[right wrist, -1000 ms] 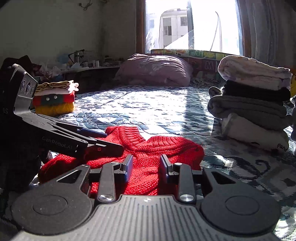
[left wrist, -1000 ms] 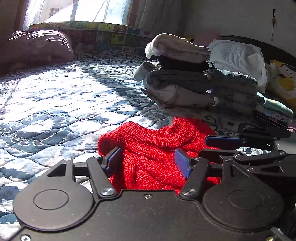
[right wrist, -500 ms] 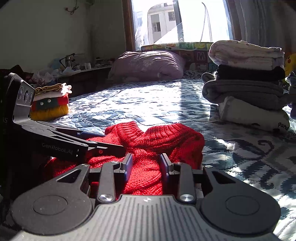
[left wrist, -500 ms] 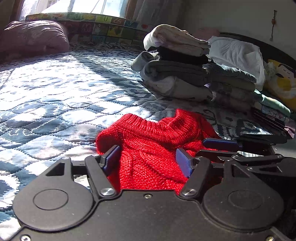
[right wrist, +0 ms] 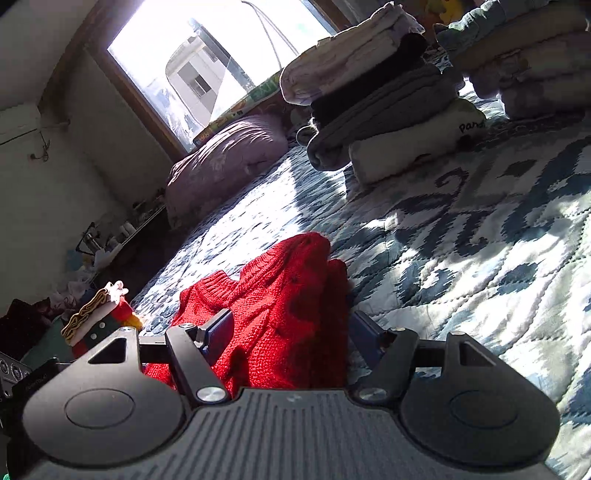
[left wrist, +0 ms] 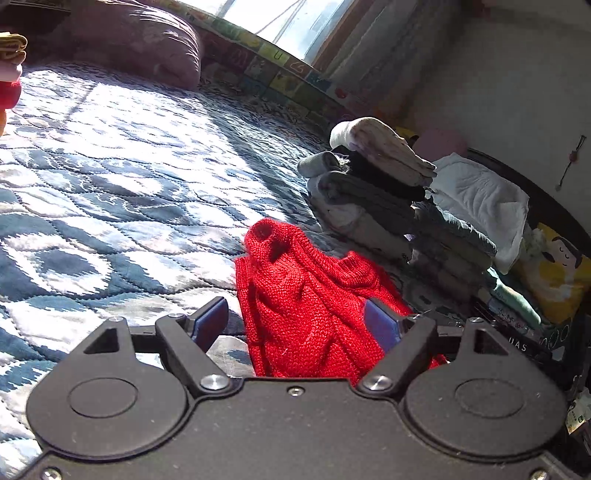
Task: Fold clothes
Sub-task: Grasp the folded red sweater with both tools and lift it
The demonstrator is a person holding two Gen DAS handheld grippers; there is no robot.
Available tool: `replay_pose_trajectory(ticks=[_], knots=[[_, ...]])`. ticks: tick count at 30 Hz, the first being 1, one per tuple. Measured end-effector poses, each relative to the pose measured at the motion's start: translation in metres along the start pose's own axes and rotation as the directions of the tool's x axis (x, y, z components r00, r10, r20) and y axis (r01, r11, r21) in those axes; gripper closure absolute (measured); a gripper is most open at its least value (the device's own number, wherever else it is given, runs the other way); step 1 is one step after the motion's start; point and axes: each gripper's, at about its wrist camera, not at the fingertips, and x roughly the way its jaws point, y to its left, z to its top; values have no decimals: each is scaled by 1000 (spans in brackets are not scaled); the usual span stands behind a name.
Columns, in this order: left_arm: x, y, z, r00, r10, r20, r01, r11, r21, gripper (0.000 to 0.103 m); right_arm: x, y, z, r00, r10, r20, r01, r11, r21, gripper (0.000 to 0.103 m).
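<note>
The red knitted sweater [left wrist: 314, 306] lay bunched in a heap on the blue-and-white quilted bedspread [left wrist: 110, 192], rising in folds between the fingers of both tools. The left gripper [left wrist: 299, 325] stood wide, its blue pads apart; the right-hand pad was pressed against the knit while the left-hand pad had a gap of bedspread showing beside it, so it gripped nothing. The right gripper [right wrist: 288, 332] was likewise wide, with the sweater [right wrist: 280, 306] mounded between its fingers and spilling past them toward 9 o'clock. In the left wrist view, a stack of folded clothes [left wrist: 373, 184] in white, black and grey sat at about 1 o'clock just beyond the sweater, with a second lower pile [left wrist: 458, 243] and a white bundle [left wrist: 480, 192] behind it at 2 o'clock, and a yellow cushion [left wrist: 557, 273] at 3 o'clock. A mauve pillow [left wrist: 140, 40] lay at 11 o'clock under the sunlit window [left wrist: 269, 18]. In the right wrist view, a small folded pile in red, green and yellow [right wrist: 99, 317] stood at 9 o'clock, near the sweater's edge.
</note>
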Motion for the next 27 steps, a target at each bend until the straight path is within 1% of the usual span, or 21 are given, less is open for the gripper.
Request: replay_pose_trajectory(ticks=[2,5,7,8,12,15,17,18,19,21,24,26,27], knots=[[4,12,-1,1000,-20,-23,17,993,-118,20,9,-9,-6,999,18,-37,-15,997,82,33],[19,23,-3,997,-50,-66,32,969,-244,20,22,-19,-7,996,35,-78,-21,985,170,30],[31,22,-3,995,-52,-82,28,964,-264,20,30,-24,-5,994,57,-98,-36,979,200,29],[37,21,-3,995,-52,-90,26,962,-272,20,34,-25,-3,992,64,-105,-42,980,196,29],[60,15,1,992,-68,-109,35,959,-281,21,50,-24,4,988,76,-132,-55,986,156,29],[71,7,0,993,-49,-110,19,965,-260,22,54,-17,1,989,65,-136,-50,993,108,29],[72,7,0,992,-53,-111,21,962,-271,26,55,-15,-1,990,58,-129,-46,995,92,31],[72,9,-1,991,-60,-116,25,959,-283,31,55,-15,-1,990,58,-127,-47,995,90,34],[72,10,-1,991,-66,-118,29,956,-290,36,55,-14,-1,991,58,-124,-47,995,88,37],[71,12,-2,990,-77,-120,37,952,-304,42,54,-14,-2,989,76,-124,-64,993,97,45],[68,14,-5,989,-105,-108,62,938,-341,47,51,-15,-5,990,96,-108,-84,991,109,51],[62,20,-8,986,-147,-75,106,911,-398,50,47,-17,-5,988,128,-83,-116,984,135,54],[59,22,-9,984,-166,-60,126,898,-422,51,45,-18,-5,985,160,-65,-148,976,162,56]])
